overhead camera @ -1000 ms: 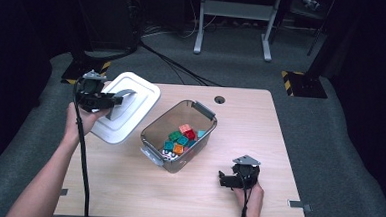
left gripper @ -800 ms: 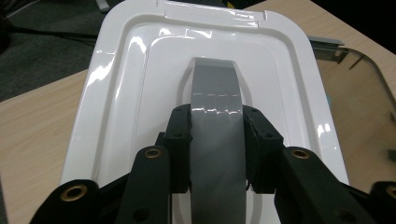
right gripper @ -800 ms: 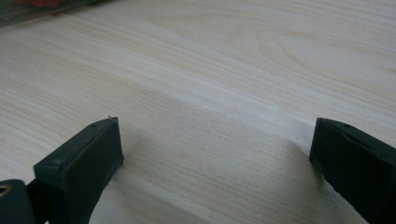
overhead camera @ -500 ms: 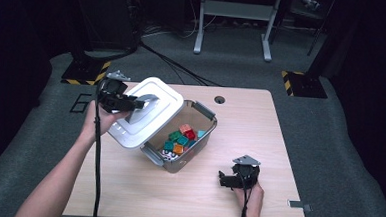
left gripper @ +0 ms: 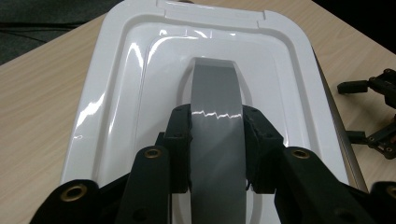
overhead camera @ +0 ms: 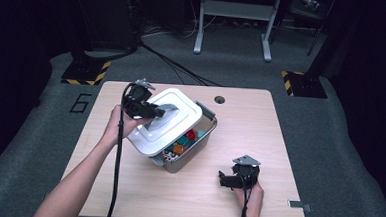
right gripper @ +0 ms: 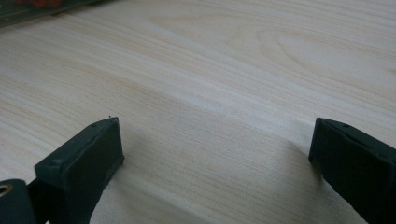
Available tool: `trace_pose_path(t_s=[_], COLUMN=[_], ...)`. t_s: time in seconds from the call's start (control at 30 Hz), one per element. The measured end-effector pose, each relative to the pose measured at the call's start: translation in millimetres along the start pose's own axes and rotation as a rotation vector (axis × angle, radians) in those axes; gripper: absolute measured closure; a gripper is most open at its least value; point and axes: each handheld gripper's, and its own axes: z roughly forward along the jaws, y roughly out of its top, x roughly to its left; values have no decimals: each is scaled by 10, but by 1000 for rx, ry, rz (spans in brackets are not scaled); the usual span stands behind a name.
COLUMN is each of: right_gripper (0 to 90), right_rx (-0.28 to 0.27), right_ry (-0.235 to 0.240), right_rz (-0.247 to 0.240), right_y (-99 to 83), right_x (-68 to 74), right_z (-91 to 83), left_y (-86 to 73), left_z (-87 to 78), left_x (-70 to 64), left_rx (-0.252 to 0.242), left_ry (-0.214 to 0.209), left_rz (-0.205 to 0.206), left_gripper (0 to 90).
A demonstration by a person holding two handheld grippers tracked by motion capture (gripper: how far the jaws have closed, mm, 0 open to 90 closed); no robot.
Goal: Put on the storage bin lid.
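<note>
We find the left gripper a little left of the middle of the high view, its jaws clamped from both sides on the grey handle of a white lid. The lid hangs tilted over a clear box, covering most of the opening; whether its edge touches the rim of the box we cannot tell. Small coloured blocks show in the uncovered part of the box, toward the lower right of it. The box stands on the wooden table, near the middle of the frame. In the left gripper view the left gripper sits low in the frame with the handle pressed between its two jaws, and the lid runs from there to the top edge, glossy and recessed around the handle. At the right edge of that view we see the right gripper lying farther off on the table. In the high view the right gripper is at the lower right, held low on the table, well apart from the box. In the right gripper view its jaws stand wide at the lower corners, with bare wood of the table between them and nothing gripped.
</note>
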Motion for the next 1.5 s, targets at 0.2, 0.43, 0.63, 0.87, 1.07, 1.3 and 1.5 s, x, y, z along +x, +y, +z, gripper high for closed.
trace_pose_path(t_s=[0.2,0.43,0.63,0.87,1.07,1.3,1.5], right_gripper=[23,23,24,24,25,26,27], right_rx=[4,3,4,4,4,4,3], right_ry=[7,7,7,7,7,7,10], right_rz=[-6,-8,-8,-8,-10,-9,-10], right_y=[-2,-1,-1,-1,-2,-2,-3], right_x=[-3,-4,-4,-3,-3,-2,-2], right_z=[-5,-5,-5,-6,-6,-7,-7], left_y=[33,43,54,41,48,57,42], left_z=[215,362,440,469,475,489,540], left_x=[-96,-135,-151,-151,-179,-270,-364], left_rx=[26,30,25,18,18,24,39], left_ry=[-19,-42,-54,-59,-45,-37,-3], left_rz=[1,-7,-27,-73,-87,-108,-84], left_gripper=[667,666,666,666,665,665,664])
